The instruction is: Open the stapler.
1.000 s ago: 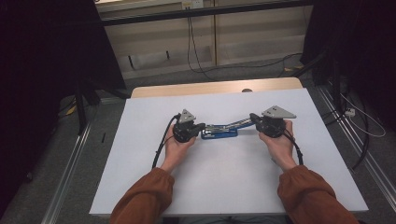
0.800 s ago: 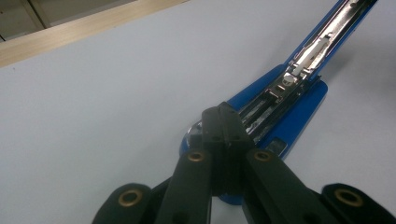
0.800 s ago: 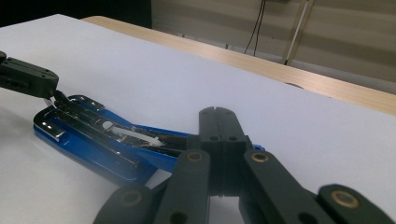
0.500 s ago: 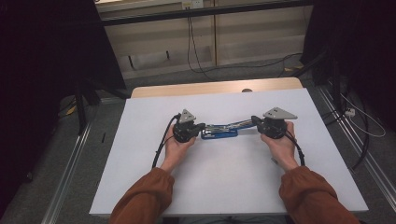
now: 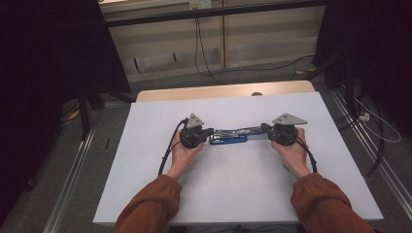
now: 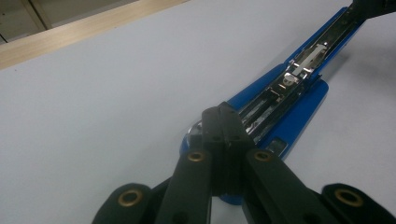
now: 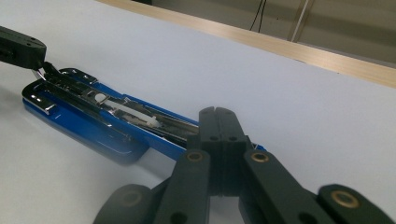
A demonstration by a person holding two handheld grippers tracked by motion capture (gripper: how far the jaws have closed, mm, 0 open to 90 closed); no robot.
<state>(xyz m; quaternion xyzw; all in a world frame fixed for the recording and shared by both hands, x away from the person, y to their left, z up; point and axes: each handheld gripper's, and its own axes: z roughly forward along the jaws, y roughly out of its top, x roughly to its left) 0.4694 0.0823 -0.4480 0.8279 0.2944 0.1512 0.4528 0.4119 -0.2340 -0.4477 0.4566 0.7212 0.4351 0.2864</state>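
The blue stapler [image 5: 228, 139] lay opened out flat at the middle of the white table [image 5: 243, 194]. The left gripper [image 5: 209, 133] and right gripper [image 5: 265, 128], jaws closed, met its opposite ends.

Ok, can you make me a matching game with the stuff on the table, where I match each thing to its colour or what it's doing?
Things:
1. stapler
2. left gripper
3. table top
4. sleeves

Descriptions:
A. white and flat
B. blue, swung open with its metal staple track showing
C. rusty orange-brown
D. black jaws pressed shut, at one end of the stapler

Right pairs: 1-B, 2-D, 3-A, 4-C. The right gripper has black shut jaws too, at the stapler's other end.
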